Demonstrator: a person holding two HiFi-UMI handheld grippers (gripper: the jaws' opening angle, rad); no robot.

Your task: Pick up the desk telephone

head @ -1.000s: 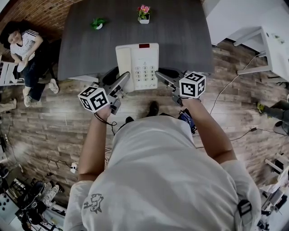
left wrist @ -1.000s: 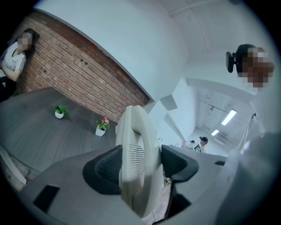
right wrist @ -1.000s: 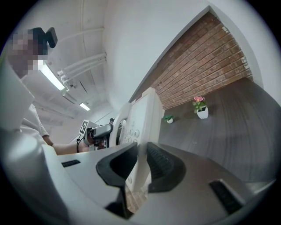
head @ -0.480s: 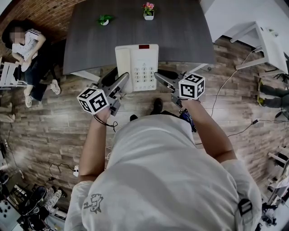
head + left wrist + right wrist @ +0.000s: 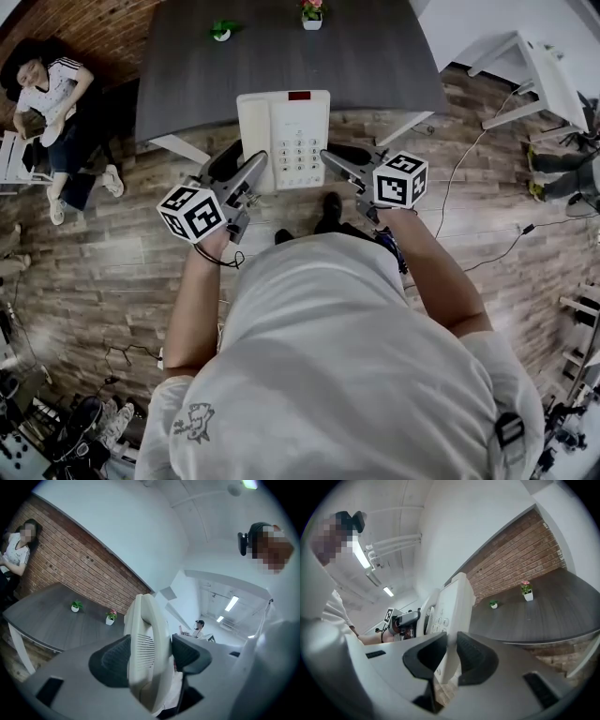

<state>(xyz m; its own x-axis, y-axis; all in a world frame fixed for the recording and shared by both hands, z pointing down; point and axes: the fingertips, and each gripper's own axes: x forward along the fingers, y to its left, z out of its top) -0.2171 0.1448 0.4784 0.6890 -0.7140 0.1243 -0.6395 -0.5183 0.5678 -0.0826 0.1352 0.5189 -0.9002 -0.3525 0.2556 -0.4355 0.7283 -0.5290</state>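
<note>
We hold the desk telephone (image 5: 284, 139) between both claws, one on each side. It is clear of the grey table (image 5: 281, 56). In the head view it sits across the table's near edge, partly over the wooden plank floor (image 5: 112, 253).

The left gripper (image 5: 246, 169) has its jaws spread wide, and they are clamped on the thick handset (image 5: 254, 131) side of the phone. In the left gripper view the dark ribbed pads (image 5: 112, 660) press on either face of the cream casing, whose slatted grille shows between them.

The right gripper (image 5: 337, 161) has its jaws much closer together, pinching the thin right edge of the phone's base. In the right gripper view its pads (image 5: 473, 656) bear on that edge from both sides. The keypad (image 5: 302, 152) rises beyond them and the plank floor shows beneath.

In the head view the phone lies face up, with its small red window (image 5: 299, 96) at the far end. The marker cubes stand behind each claw, the left cube (image 5: 192, 211) and the right cube (image 5: 400, 178).

Two small potted plants stand well apart from the phone at the far side of the table, a green plant (image 5: 222, 30) and a pink-flowered plant (image 5: 312, 14). A person (image 5: 47, 94) sits by the brick wall (image 5: 84, 28) at the left.
</note>
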